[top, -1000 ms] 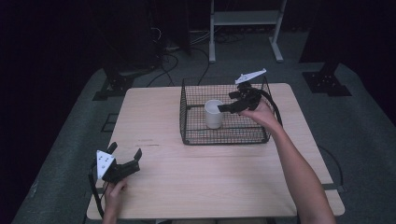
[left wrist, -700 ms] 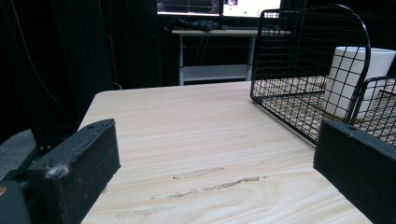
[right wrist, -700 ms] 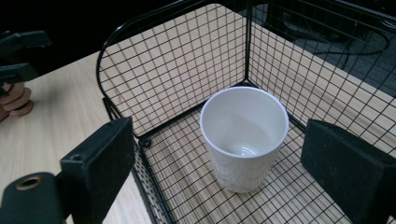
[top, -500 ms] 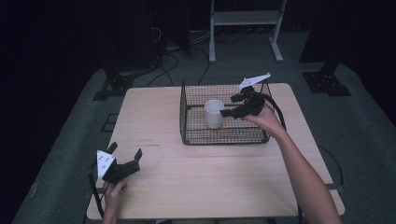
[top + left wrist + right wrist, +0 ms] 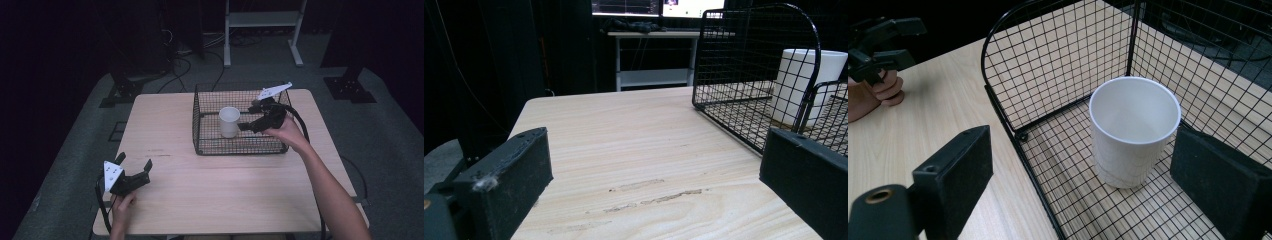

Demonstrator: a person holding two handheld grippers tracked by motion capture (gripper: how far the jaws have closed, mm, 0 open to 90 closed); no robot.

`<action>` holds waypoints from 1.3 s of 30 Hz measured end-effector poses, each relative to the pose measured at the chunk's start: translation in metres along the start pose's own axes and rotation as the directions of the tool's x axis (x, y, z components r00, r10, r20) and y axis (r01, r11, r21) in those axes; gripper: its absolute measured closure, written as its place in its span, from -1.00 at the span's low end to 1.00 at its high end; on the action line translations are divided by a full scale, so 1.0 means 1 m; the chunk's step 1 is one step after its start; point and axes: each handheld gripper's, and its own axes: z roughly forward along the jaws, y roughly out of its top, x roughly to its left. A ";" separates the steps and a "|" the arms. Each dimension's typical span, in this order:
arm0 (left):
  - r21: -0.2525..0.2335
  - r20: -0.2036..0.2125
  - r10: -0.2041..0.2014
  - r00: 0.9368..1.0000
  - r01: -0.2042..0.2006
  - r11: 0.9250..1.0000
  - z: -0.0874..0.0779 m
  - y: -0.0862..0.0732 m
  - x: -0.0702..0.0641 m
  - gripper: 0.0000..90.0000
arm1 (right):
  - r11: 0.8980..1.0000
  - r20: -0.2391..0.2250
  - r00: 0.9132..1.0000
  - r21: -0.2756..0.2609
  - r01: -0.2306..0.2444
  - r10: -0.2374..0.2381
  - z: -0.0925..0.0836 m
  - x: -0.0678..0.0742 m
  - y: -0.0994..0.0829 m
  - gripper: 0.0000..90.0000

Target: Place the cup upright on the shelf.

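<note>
One white cup (image 5: 1134,131) stands upright in the wire basket (image 5: 200,127), just ahead of my right gripper (image 5: 246,126), whose jaws are open and empty. My left gripper (image 5: 134,171), also open, sits far off.

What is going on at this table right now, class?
A person holds a two-jaw gripper in each hand at a wooden table. The right gripper hangs over the black wire basket, jaws open, close beside a white cup that stands upright inside it. The jaws are not pressing on the cup. The left gripper rests near the table's front left corner, jaws open and holding nothing, pointed toward the basket.
</note>
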 end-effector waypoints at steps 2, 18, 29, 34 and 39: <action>0.000 0.000 0.000 1.000 0.000 1.000 0.000 0.000 0.000 -1.00 | 1.000 -0.009 1.000 -0.009 0.000 0.000 -0.001 0.002 -0.001 -0.80; 0.001 -0.001 0.003 1.000 -0.003 1.000 0.000 0.000 -0.001 -1.00 | 1.000 -0.028 0.999 -0.011 0.029 -0.029 -0.016 0.015 -0.010 -0.79; 0.002 -0.001 0.004 1.000 -0.004 1.000 0.000 0.000 -0.001 -1.00 | 1.000 -0.043 0.999 -0.008 0.022 -0.022 -0.019 0.019 -0.028 -0.79; 0.002 -0.002 0.005 1.000 -0.005 1.000 0.000 0.000 -0.001 -1.00 | 1.000 -0.061 0.998 -0.024 0.008 -0.010 -0.022 0.019 -0.038 -0.79; 0.002 -0.002 0.007 1.000 -0.007 1.000 0.000 0.000 -0.001 -1.00 | 1.000 -0.059 0.998 -0.027 0.003 -0.005 -0.024 0.019 -0.045 -0.79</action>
